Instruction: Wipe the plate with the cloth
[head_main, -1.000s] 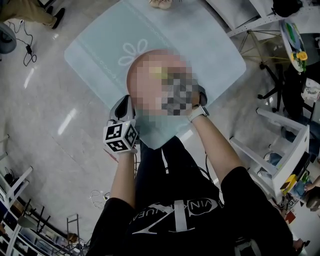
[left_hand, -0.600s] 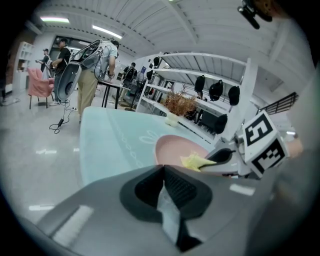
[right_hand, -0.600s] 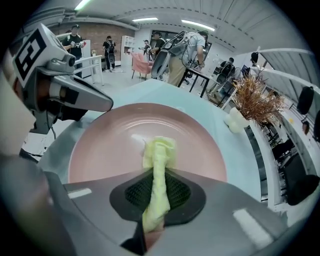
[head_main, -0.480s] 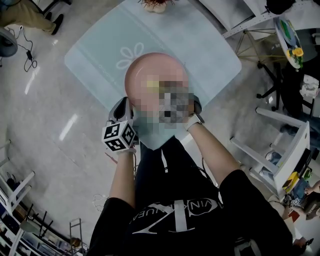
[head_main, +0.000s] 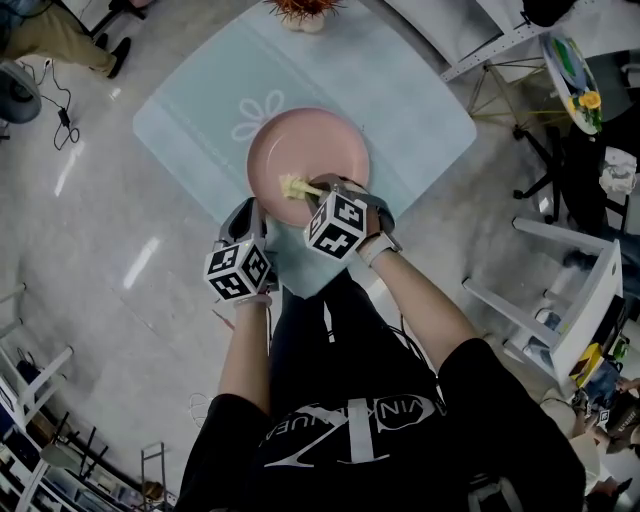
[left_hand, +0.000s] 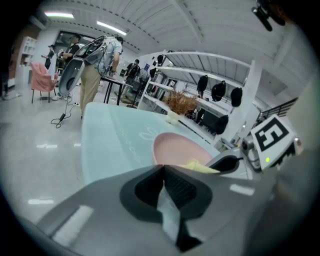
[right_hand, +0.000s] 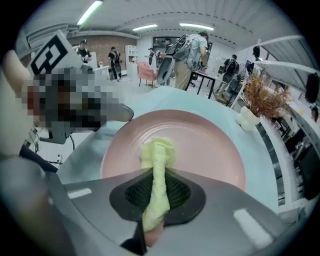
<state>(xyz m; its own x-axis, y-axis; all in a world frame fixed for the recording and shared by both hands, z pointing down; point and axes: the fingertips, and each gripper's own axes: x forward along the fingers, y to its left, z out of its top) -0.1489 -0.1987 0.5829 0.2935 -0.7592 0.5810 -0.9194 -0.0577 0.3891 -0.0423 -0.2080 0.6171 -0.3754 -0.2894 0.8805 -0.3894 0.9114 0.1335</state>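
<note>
**Head view.** A pink plate (head_main: 308, 150) sits near the middle of a table covered by a pale blue-green tablecloth (head_main: 190, 100) printed with a white flower. The person's 2 arms reach forward from the bottom of the picture. The right gripper (head_main: 310, 191) lies over the near rim of the plate. The left gripper (head_main: 246, 216) rests at the table's near-left edge, just beside the plate but off it.

**Right gripper view.** The jaws are clenched on a yellow cloth (right_hand: 159, 150). It runs as a twisted strip between the 2 pads, and its bunched free end rests on the plate's near half — touching the pink surface.

**Left gripper view.** The jaws meet at their tips, pinching a strip of the tablecloth. The plate and cloth lie beyond them, to the right.

**Far edge.** A dried plant (head_main: 303, 10) stands in a pale vase.
</note>
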